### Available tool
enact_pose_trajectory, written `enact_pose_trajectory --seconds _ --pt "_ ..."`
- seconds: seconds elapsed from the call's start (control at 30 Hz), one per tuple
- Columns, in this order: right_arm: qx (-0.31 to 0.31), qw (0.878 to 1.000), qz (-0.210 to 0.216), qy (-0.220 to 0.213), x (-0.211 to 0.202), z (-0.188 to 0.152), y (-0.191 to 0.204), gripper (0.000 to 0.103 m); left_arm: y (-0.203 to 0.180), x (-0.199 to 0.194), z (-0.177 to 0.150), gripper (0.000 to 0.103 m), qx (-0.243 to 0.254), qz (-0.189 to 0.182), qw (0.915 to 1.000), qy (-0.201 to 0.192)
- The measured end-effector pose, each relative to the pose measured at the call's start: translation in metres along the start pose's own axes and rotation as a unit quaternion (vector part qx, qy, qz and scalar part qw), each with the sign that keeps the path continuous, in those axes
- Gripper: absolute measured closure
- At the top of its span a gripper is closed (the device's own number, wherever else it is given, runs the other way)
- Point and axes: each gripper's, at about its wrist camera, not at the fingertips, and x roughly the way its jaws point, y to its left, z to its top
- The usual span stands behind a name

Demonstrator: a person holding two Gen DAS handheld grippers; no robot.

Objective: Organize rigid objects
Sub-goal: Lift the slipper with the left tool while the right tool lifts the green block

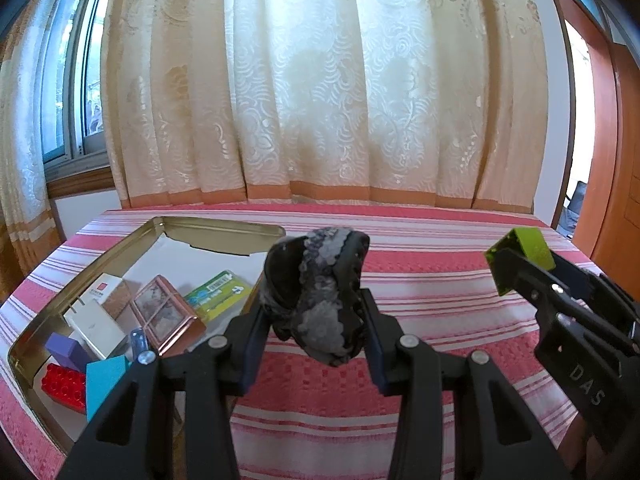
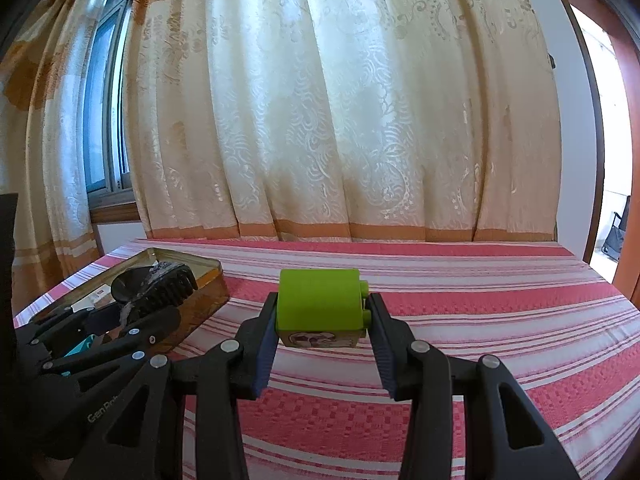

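My left gripper [image 1: 316,316] is shut on a black and grey mottled hair claw clip [image 1: 320,292] and holds it above the striped cloth, just right of an open gold tin [image 1: 224,230]. The clip also shows in the right wrist view [image 2: 156,284], over the tin [image 2: 208,280]. My right gripper [image 2: 322,320] is shut on a lime green toy block [image 2: 320,300] with a picture on its near face, held above the cloth. In the left wrist view the block [image 1: 524,252] is at the right, in the right gripper [image 1: 520,268].
The tin holds several things: a red studded block [image 1: 64,386], a teal block [image 1: 104,380], a purple block [image 1: 66,350], white boxes [image 1: 96,328], a copper-edged box [image 1: 164,312] and a green card pack [image 1: 218,294]. A red and white striped cloth [image 2: 480,320] covers the table. Curtains hang behind.
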Motion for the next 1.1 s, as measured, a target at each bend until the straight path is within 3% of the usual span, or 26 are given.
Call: enact_pose_trajectory --seconds 1.1 --pt "-0.02 0.999 0.026 -0.023 -0.008 -0.001 0.029 0.058 0.02 -0.017 -0.004 0.061 -0.016 0.019 0.9996 -0.016"
